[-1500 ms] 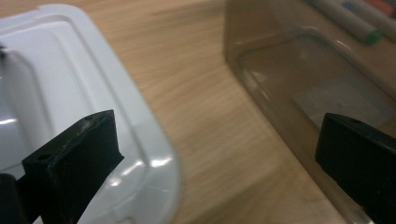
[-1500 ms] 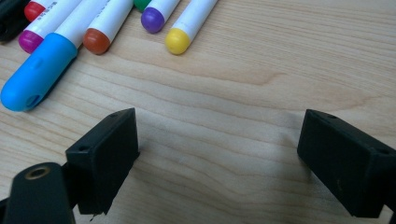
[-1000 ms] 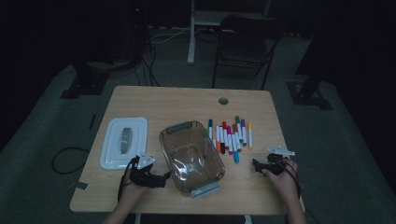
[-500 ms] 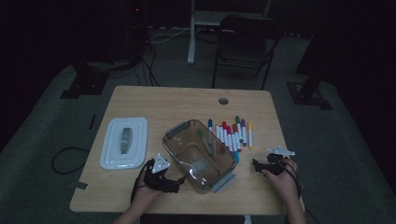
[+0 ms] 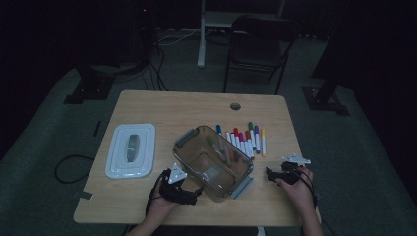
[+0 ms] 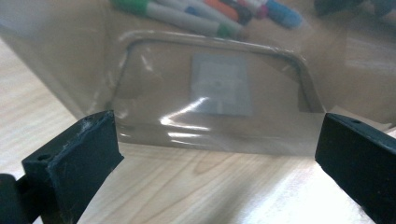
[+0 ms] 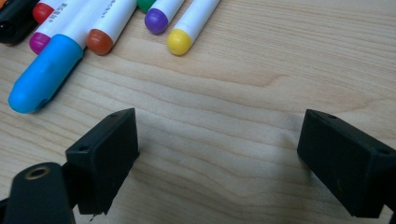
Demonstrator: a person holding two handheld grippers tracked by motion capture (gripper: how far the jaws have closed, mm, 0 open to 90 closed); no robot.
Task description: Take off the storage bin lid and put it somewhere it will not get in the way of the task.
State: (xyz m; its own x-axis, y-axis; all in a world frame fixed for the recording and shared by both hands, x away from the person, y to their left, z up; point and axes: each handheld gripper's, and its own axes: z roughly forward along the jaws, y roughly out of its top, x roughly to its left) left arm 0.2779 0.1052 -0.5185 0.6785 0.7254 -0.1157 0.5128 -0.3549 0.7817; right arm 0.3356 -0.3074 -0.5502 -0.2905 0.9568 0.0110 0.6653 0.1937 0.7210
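Note:
A clear plastic container (image 5: 212, 162) stands in the middle of the table, turned at an angle, with its far side over some of the markers (image 5: 244, 140). In the high view my left gripper (image 5: 189, 191) is right against the container's near-left corner. In the left gripper view its jaws stand open, and the container wall (image 6: 210, 93) rises just past my left gripper (image 6: 215, 140). To the right of the container my right gripper (image 5: 273, 174) is open. In the right gripper view my right gripper (image 7: 219, 140) is over bare wood, just short of the blue marker (image 7: 44, 74) and yellow marker (image 7: 180, 42).
A white lid (image 5: 130, 150) lies flat on the left of the table (image 5: 196, 105). A cable hole (image 5: 235, 105) is near the far edge. A chair (image 5: 255, 44) and stand legs are on the floor behind the table.
My left gripper has moved right along the near side of the table. The container has slid and turned toward the markers. The right gripper has stayed put.

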